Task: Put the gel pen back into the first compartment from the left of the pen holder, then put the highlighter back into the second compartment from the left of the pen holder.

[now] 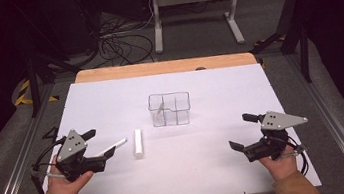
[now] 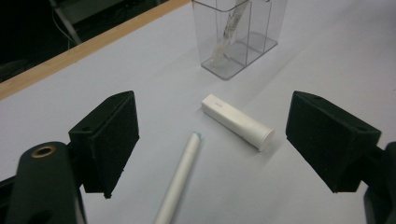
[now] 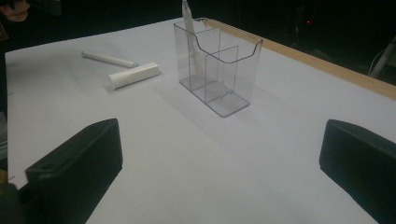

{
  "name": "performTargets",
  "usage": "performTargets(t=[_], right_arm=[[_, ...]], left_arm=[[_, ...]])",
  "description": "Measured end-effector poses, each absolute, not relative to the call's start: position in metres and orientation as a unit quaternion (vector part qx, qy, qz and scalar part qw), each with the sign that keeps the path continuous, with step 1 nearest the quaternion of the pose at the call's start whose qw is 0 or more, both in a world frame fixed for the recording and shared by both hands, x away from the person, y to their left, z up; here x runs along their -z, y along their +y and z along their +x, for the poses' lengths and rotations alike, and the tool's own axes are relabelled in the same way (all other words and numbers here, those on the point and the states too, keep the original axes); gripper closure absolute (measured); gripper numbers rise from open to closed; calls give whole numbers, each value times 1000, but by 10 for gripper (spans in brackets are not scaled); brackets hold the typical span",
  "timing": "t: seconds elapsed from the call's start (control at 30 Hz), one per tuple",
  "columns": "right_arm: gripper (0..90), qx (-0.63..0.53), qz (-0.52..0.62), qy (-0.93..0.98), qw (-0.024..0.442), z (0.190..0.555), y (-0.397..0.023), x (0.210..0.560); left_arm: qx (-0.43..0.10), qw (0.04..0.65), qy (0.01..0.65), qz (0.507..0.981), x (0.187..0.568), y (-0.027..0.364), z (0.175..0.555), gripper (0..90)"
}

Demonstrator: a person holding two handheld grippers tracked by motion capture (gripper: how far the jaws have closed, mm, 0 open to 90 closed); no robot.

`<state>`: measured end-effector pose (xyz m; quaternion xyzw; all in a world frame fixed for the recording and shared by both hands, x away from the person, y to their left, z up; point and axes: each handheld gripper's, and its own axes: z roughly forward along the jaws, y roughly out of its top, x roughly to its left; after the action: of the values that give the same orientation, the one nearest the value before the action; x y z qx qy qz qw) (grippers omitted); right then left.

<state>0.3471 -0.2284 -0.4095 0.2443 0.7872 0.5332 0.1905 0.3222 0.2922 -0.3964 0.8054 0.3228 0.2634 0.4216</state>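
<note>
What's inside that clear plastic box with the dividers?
One slim white pen leans in a compartment of the clear organizer, its tip sticking above the rim. The other compartments look empty. Nothing is hidden, since the walls are see-through.

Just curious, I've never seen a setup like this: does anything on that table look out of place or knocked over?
Nothing looks spilled or broken. The clear organizer stands upright with one pen-like item leaning inside. A thin white pen and a stubby white tube lie flat on the table, apart from each other, outside the organizer.
</note>
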Motion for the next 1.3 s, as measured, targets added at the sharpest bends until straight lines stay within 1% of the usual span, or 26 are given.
performTargets(t=[0.27,0.43,0.83,1.1,1.3], right_arm=[[2,-536,245,787,184,347,-229,411],[2,-538,245,786,182,347,-230,411],[4,-538,250,786,173,348,-231,413],[5,-537,250,787,170,348,-231,413],[5,-537,250,788,169,349,-231,414]], left_arm=[[-273,384,304,828,396,290,340,210],[-263,363,300,842,396,288,351,216],[-221,344,325,853,400,290,372,234],[-219,335,316,860,406,288,382,252],[-197,332,306,870,409,288,390,293]])
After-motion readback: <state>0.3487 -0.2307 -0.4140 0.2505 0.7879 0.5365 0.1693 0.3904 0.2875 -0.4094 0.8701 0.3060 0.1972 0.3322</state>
